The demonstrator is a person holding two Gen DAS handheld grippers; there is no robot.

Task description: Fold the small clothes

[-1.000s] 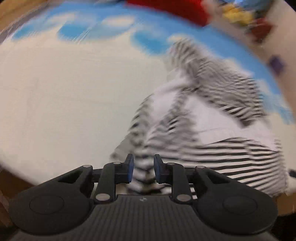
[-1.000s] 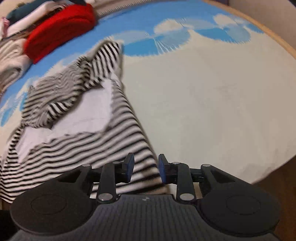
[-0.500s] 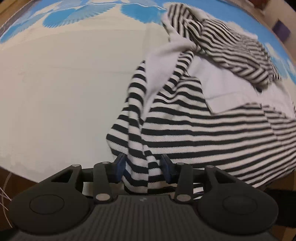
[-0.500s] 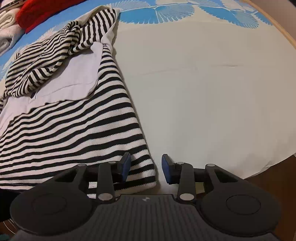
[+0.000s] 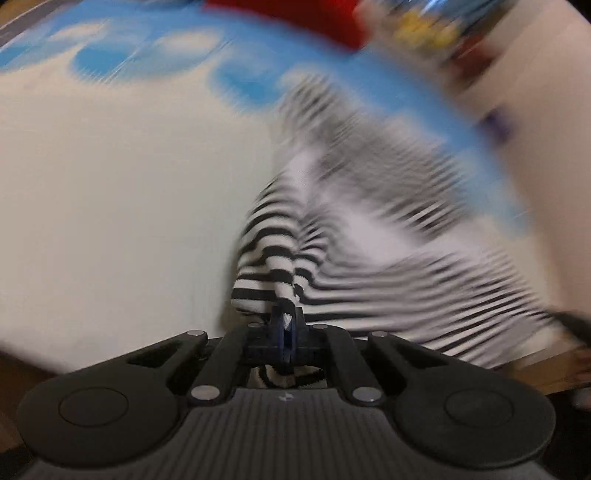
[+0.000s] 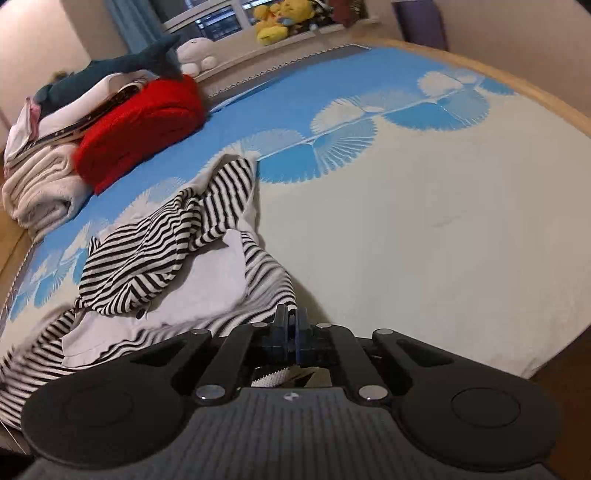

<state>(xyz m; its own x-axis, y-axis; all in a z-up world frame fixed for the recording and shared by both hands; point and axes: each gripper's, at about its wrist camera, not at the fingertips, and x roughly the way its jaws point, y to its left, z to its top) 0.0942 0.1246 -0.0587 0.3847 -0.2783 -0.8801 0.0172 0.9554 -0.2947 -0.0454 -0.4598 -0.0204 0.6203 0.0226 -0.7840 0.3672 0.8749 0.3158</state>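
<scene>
A black-and-white striped garment (image 6: 162,258) with a plain white panel lies crumpled on the bed's cream and blue cover (image 6: 424,229). In the right wrist view my right gripper (image 6: 291,325) is shut on the garment's near right hem corner, and a bit of cloth shows behind the jaws. The left wrist view is blurred by motion. There my left gripper (image 5: 286,325) is shut on the striped garment (image 5: 369,236) at its near left hem corner, and the cloth rises in a bunched ridge from the pinch.
At the bed's far left lie a red cushion (image 6: 144,125), folded cream towels (image 6: 40,192) and a dark plush shark (image 6: 110,70). A yellow plush toy (image 6: 280,18) sits on the windowsill. The bed's wooden edge (image 6: 546,99) curves along the right.
Both grippers closed from open onto the hem corners of the striped garment. Both views have lifted and tilted up, so the far end of the bed shows again.
</scene>
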